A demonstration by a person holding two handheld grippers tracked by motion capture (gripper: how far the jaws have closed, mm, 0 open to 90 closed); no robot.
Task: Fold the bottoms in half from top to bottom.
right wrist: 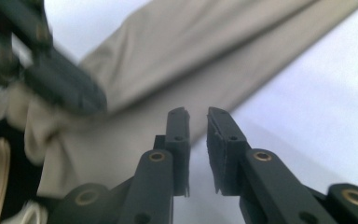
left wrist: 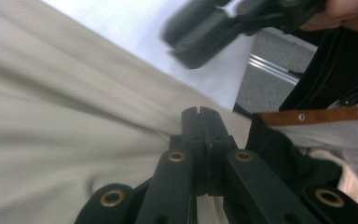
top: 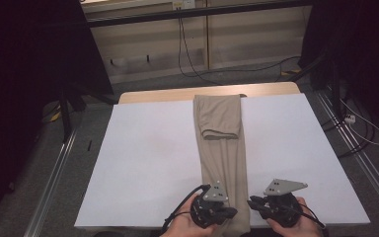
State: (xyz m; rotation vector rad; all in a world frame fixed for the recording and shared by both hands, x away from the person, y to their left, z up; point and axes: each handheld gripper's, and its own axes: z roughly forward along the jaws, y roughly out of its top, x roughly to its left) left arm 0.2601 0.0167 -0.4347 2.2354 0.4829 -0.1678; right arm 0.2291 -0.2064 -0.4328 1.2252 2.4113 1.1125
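Note:
Beige trousers (top: 222, 148), folded lengthwise, lie down the middle of the white table cover (top: 148, 158), with a turned-back flap near the far end. My left gripper (top: 232, 211) sits at the near end of the trousers (left wrist: 74, 116). Its jaws are pressed together at the cloth's edge (left wrist: 199, 112), and a crease runs into the tips. My right gripper (top: 251, 201) hovers just right of the trousers (right wrist: 191, 56). Its jaws (right wrist: 198, 114) stand a small gap apart over the white cover, with nothing between them. Each gripper view shows the other gripper blurred: the right gripper (left wrist: 200, 37) and the left gripper (right wrist: 60, 88).
A wooden table edge (top: 177, 94) shows beyond the cover. Cables (top: 192, 64) trail on the grey floor behind, and a power strip (top: 349, 118) lies at the right. Metal rails (top: 54, 173) run along both sides of the table. Dark curtains flank the scene.

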